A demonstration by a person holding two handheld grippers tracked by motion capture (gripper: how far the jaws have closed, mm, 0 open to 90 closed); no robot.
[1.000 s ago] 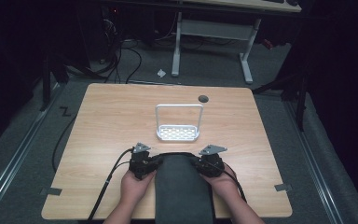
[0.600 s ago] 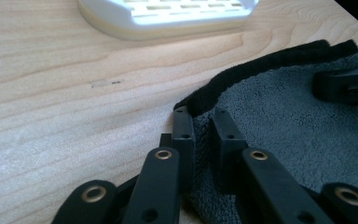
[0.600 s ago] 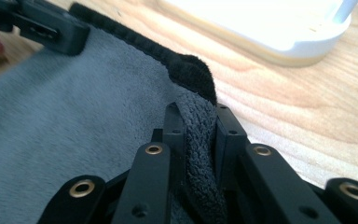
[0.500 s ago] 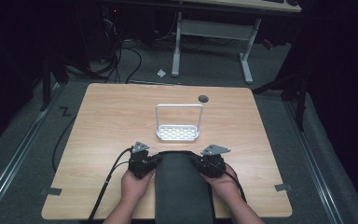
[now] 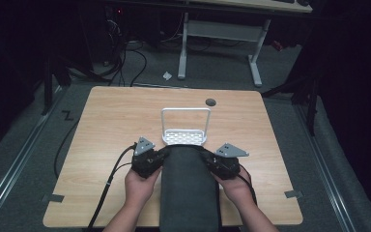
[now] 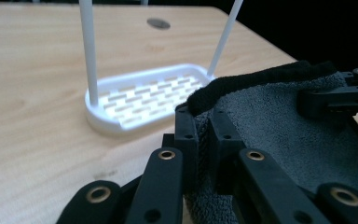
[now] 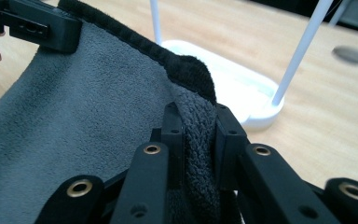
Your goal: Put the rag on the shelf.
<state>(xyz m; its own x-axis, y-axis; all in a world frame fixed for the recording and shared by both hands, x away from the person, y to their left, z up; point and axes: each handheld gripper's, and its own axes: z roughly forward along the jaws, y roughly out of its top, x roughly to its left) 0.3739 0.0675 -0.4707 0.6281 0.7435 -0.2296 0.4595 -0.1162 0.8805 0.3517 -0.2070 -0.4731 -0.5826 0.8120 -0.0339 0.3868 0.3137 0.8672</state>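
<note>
The grey towel lies at the table's near edge, its far edge touching the white rack. The left gripper and right gripper each clamp a far corner. Bare tabletop surrounds the rack. The gripper views show its slotted base.

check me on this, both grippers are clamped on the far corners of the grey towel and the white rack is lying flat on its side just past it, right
Not quite. The white rack is not on its side: it stands upright on its slotted base, hoop rising above, as the high view shows. The rest holds: the left gripper and the right gripper are each clamped on a far corner of the grey towel, with the rack just past it.
</note>
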